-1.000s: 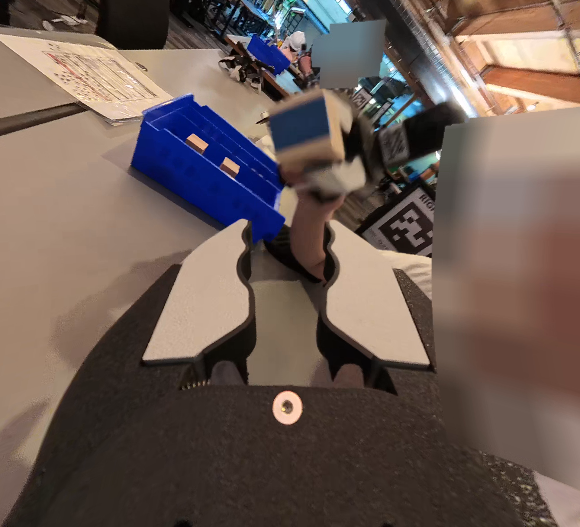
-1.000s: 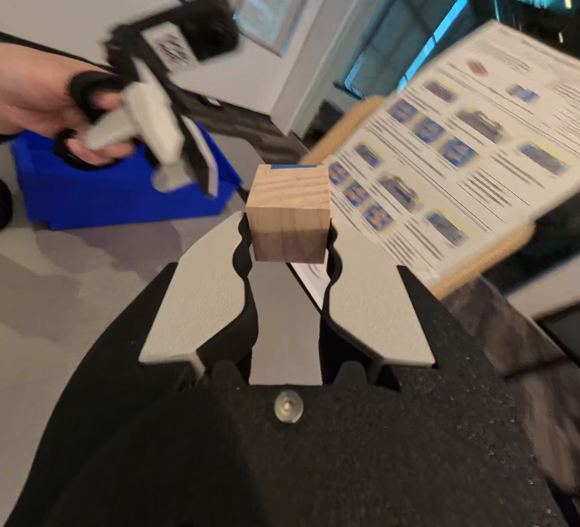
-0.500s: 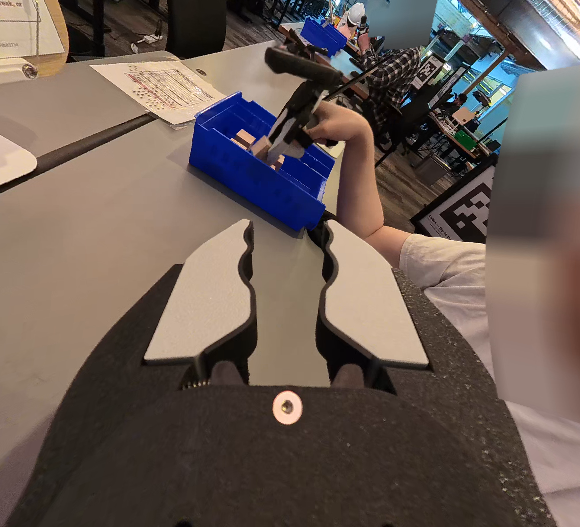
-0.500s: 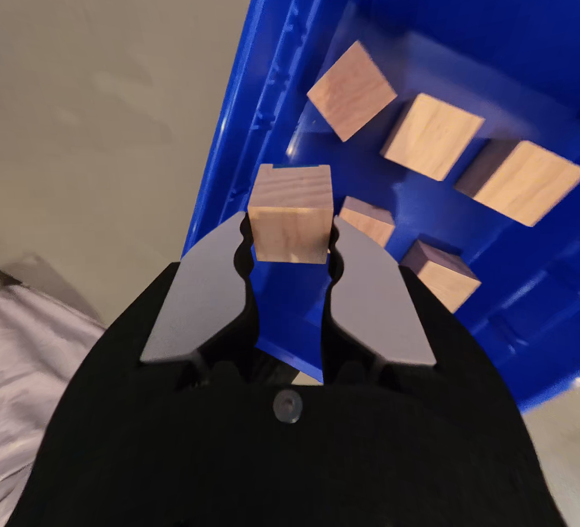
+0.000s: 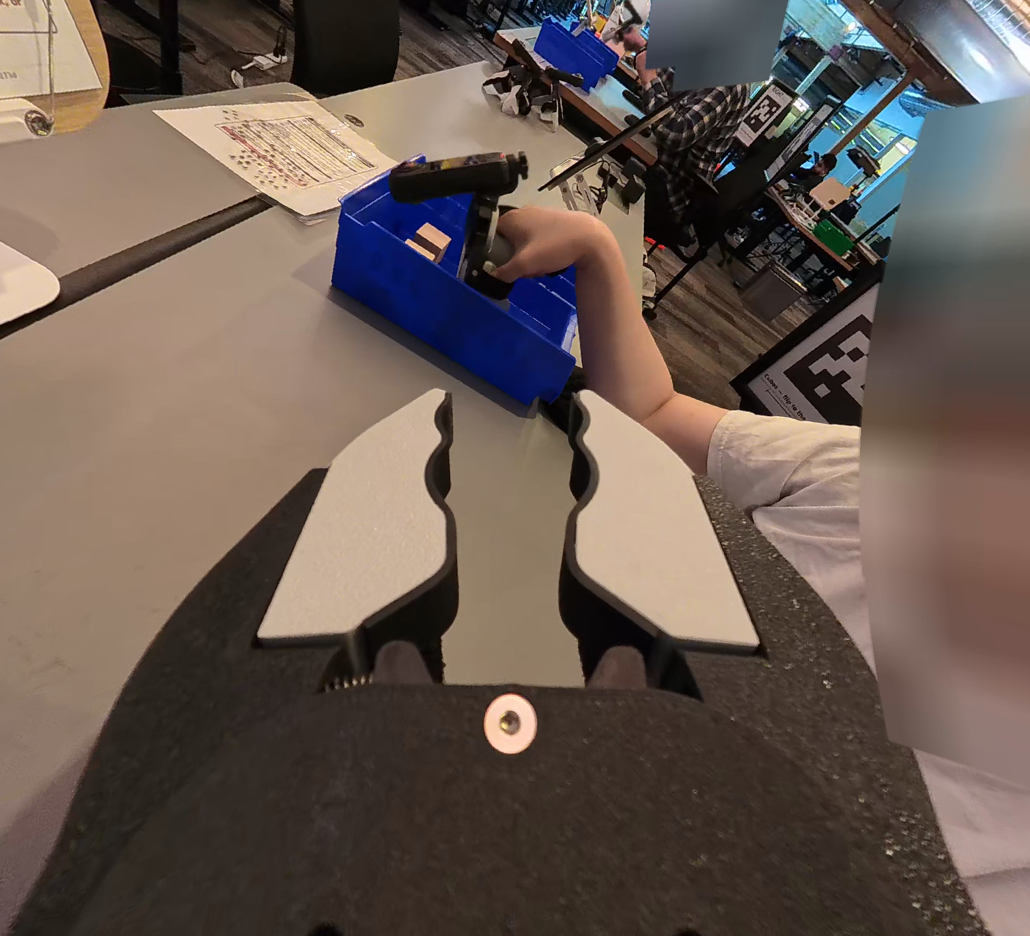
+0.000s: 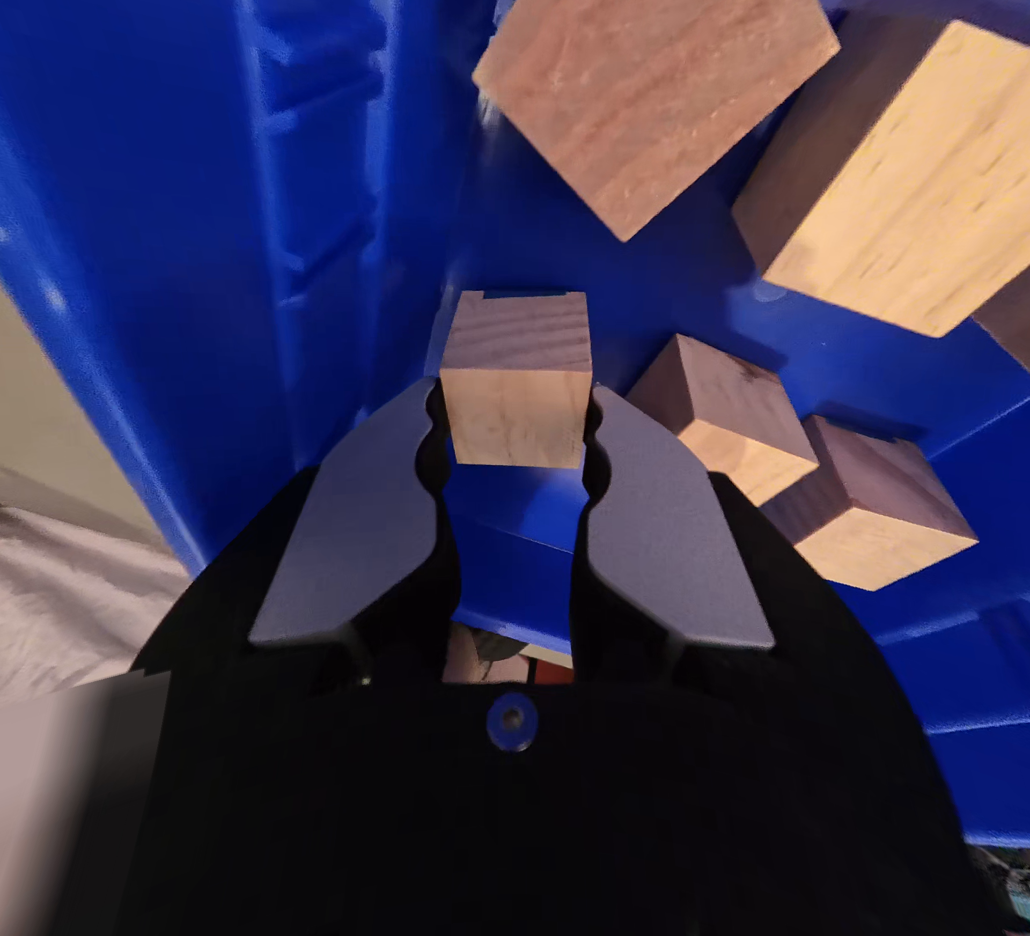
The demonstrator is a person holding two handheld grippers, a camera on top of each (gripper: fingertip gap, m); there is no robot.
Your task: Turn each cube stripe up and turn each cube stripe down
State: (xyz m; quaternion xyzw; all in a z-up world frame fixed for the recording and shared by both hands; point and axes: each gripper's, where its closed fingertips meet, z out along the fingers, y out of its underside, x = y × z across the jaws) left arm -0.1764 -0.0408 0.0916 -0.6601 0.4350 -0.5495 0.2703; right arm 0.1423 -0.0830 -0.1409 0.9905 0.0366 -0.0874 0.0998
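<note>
My right gripper (image 6: 514, 396) is shut on a plain wooden cube (image 6: 515, 346) and holds it low inside the blue bin (image 6: 167, 129). A thin blue stripe edge shows on the cube's far face, turned toward the bin floor. Several other wooden cubes lie around it, such as one above (image 6: 652, 56) and one to the right (image 6: 719, 413), with no stripes showing. In the left wrist view the right gripper (image 5: 474, 240) reaches down into the blue bin (image 5: 446, 329). My left gripper (image 5: 510, 402) is open and empty above the grey table (image 5: 167, 407), short of the bin.
A person's forearm (image 5: 613, 324) crosses behind the bin's right end. A printed sheet (image 5: 290, 151) lies beyond the bin. A wooden board with paper (image 5: 44, 6) stands at far left. A framed black-and-white marker (image 5: 825, 374) stands right of the table.
My right gripper carried the cube from mid-air down into the bin and turned it so the stripe faces the floor. My left gripper drew back and stayed open.
</note>
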